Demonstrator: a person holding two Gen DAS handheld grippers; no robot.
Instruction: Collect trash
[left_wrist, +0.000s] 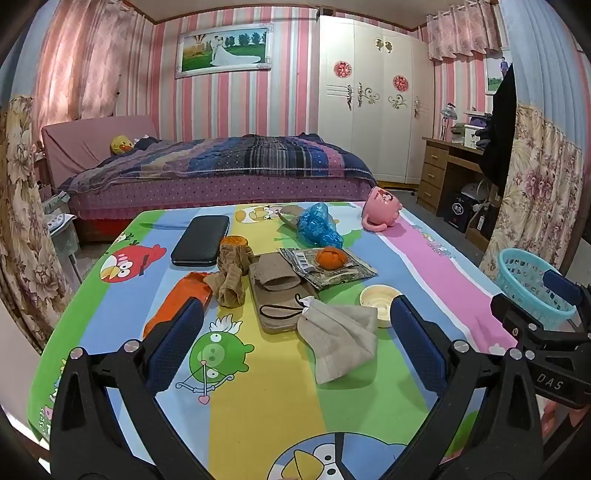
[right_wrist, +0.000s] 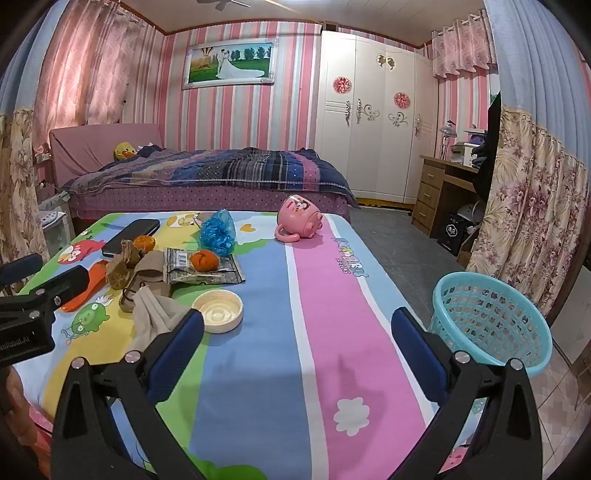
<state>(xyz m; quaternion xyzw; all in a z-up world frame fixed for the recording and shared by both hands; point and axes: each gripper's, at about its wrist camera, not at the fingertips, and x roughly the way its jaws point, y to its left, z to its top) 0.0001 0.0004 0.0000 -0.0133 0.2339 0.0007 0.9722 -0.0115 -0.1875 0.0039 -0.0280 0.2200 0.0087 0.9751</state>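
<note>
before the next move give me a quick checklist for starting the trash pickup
1. Left gripper jaws open: ok.
2. Right gripper jaws open, holding nothing: ok.
3. Blue basket upright beside the table's right edge: ok.
4. Foil wrapper free to lift: not ok, orange peel sits on it.
5. Crumpled blue plastic unobstructed: ok.
6. Basket empty inside: cannot tell.

basket (right_wrist: 491, 317): perforated plastic | mug (right_wrist: 301, 219): glossy plastic | tablecloth (right_wrist: 325, 332): smooth printed
</note>
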